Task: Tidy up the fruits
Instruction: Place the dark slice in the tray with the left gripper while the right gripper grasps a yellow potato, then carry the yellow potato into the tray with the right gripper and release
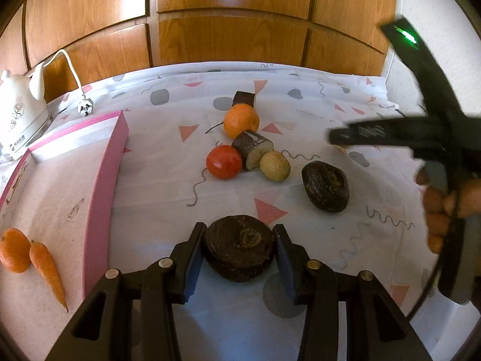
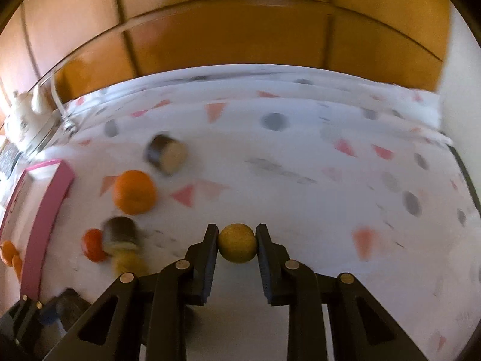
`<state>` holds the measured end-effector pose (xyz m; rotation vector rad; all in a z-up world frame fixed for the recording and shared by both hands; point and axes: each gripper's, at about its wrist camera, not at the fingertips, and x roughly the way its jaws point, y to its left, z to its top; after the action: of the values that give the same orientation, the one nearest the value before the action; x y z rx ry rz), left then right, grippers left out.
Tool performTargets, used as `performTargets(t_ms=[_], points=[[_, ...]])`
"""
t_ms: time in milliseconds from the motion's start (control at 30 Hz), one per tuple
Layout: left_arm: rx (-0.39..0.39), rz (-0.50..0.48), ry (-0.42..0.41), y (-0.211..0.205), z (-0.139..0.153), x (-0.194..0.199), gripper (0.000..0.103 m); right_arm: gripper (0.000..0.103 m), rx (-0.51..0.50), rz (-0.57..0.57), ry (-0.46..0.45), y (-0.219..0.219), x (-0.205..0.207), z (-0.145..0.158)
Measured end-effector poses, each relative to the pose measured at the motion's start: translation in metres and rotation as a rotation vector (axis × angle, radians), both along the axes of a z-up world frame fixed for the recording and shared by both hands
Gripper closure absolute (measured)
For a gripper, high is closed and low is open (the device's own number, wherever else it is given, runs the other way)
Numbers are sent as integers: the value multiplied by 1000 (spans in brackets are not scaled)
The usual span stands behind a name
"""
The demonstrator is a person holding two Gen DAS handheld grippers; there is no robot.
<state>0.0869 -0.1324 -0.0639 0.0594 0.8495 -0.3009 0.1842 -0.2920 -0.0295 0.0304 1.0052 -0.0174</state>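
On the patterned white tablecloth (image 1: pixel 168 180): loose produce lies mid-table; a pink-rimmed shallow tray (image 1: pixel 102 186) sits at the left edge
Left claw: I read my left gripper (image 1: pixel 239 248) as clenched on a dark brown, rough, flattened round root (image 1: pixel 240 246), blue pads against both its sides
Right claw: I read my right gripper (image 2: pixel 237 243) as grasping a small tan-yellow round fruit (image 2: pixel 237 243), pads touching each side
Tray contents: one orange mandarin (image 1: pixel 13 254) and one orange carrot (image 1: pixel 48 272), touching each other
Still loose: a second orange mandarin (image 1: pixel 241 120), a red tomato (image 1: pixel 224 161), a dark-skinned cut cylinder with a pale face (image 1: pixel 252 150), another tan round fruit (image 1: pixel 275 166), a second dark root (image 1: pixel 326 186), a further dark piece (image 1: pixel 244 99) behind the mandarin
Off-task item: white ceramic kettle (image 1: pixel 21 114) beyond the tray
Step in hand: I judge both claws are at pick-up, each with an item secured, transfer to the tray not yet done
Next move calls for: lifting clear of the cloth, carrying left over the pink rim, and setting down in a bare patch away from the carrot; the round fruit may roll once released
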Motion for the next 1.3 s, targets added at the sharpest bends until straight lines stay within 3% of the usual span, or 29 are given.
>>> performTargets(t_ms=[167, 267, 400, 467, 567, 667, 767, 867, 967, 1100, 1300], points=[[7, 1, -2, -1, 0, -1, 58, 77, 26, -115, 26, -39, -30, -8], [11, 0, 3, -2, 1, 2, 58, 77, 52, -128, -18, -45, -40, -9], [16, -4, 45, -2, 6, 7, 59, 77, -31, -122, -29, -34, -43, -11], [-28, -5, 79, 4, 15, 9, 59, 77, -44, -121, -32, -34, -43, -10], [-50, 11, 43, 16, 36, 9, 59, 77, -22, -124, -43, -37, -42, -11], [-100, 79, 4, 49, 62, 16, 59, 77, -19, -125, -50, -37, -41, -11], [-61, 177, -7, 82, 67, 35, 59, 77, -9, -125, -55, -38, -42, -11], [-15, 273, 62, 113, 58, 65, 59, 77, -15, -125, -57, -37, -43, -11], [22, 353, 75, 136, 51, 79, 56, 77, -21, -123, -58, -36, -43, -11], [-8, 404, 48, 151, 59, 69, 41, 77, -29, -121, -60, -34, -44, -11], [-32, 422, -1, 158, 74, 35, 41, 77, -42, -120, -61, -32, -44, -10]])
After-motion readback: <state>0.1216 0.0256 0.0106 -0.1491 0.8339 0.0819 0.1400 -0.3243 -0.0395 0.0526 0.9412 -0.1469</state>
